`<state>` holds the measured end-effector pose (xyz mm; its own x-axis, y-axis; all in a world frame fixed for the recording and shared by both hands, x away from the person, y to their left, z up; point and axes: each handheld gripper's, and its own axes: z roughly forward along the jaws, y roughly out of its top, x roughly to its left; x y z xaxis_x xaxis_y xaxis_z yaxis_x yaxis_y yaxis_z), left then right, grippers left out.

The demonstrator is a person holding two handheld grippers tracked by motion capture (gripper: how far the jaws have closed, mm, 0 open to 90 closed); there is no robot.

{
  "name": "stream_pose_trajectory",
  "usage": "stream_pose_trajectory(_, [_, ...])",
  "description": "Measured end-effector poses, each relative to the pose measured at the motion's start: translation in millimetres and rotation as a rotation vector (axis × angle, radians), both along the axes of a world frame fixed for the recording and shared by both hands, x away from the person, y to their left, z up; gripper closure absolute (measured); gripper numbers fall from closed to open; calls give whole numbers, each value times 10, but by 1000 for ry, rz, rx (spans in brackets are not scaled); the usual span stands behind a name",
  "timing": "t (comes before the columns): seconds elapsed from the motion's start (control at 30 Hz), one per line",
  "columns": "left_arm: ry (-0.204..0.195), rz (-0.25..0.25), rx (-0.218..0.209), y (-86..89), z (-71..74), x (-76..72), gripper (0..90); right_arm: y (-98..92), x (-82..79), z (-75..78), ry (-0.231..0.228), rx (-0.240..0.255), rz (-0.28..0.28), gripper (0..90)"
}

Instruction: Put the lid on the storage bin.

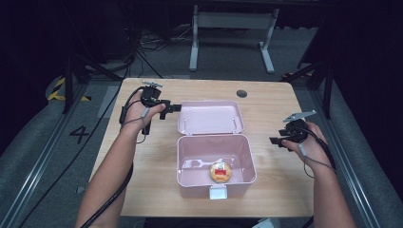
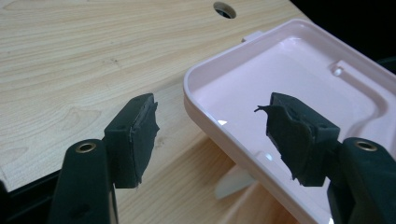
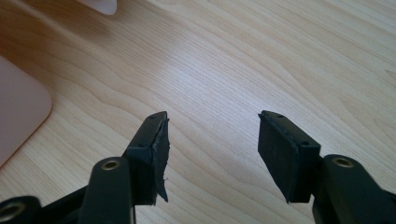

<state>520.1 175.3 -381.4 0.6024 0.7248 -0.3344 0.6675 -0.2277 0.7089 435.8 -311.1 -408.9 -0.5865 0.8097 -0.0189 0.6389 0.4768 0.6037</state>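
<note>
Lying open, glossy pink plastic box (image 1: pixel 216 161) holds round tin (image 1: pixel 221 172).

You get a brightly lit table (image 1: pixel 142 156) from overhead, dark surroundings at twelve o'clock, glare inside the pink box (image 1: pixel 190 164), and soft, slightly blurred frames.

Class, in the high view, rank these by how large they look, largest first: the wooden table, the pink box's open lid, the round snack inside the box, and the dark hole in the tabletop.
1. wooden table
2. open lid
3. round snack
4. dark hole
</note>
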Motion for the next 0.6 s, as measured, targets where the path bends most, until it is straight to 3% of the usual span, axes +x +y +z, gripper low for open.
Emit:
stream_pose_trajectory(0.23, [28, -12, 24, -162, -98, 123, 344, -10, -43, -15, 3, -8, -1, 434])
stream_pose_trajectory(0.37, [66, -53, -1, -273, -174, 177, 346, -12, -65, -27, 6, -17, 2, 430])
stream_pose_trajectory(0.6, [119, -61, 14, -347, -274, 232, 377, 1, -94, -44, 6, -32, 9, 424])
